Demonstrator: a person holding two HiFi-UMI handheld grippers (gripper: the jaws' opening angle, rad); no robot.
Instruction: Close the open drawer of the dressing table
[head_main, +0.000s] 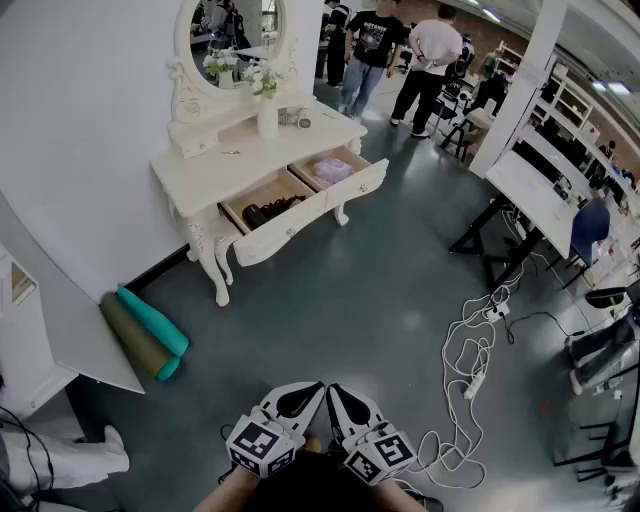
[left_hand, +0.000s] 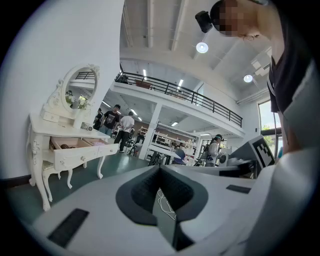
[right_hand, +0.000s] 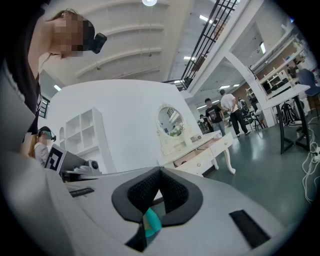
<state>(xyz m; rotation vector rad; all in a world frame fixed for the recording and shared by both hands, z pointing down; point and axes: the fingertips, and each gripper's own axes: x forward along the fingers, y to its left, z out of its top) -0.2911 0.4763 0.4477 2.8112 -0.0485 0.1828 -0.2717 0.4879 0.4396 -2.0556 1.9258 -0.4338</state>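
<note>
The dressing table (head_main: 232, 160), near drawer (head_main: 285, 233) and far drawer (head_main: 362, 186) both open, stands well ahead and leftward of the left gripper (head_main: 300, 397) and right gripper (head_main: 346, 401) (both pinched together, empty), the left marginally nearer.

The head view looks steeply down from afar at the bench (head_main: 215, 165), which both low, level gripper views share at a distance.

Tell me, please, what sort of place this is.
Probably an open workshop or lab hall: rows of work desks, loose cables trailing beside them, and a mezzanine railing overhead.
</note>
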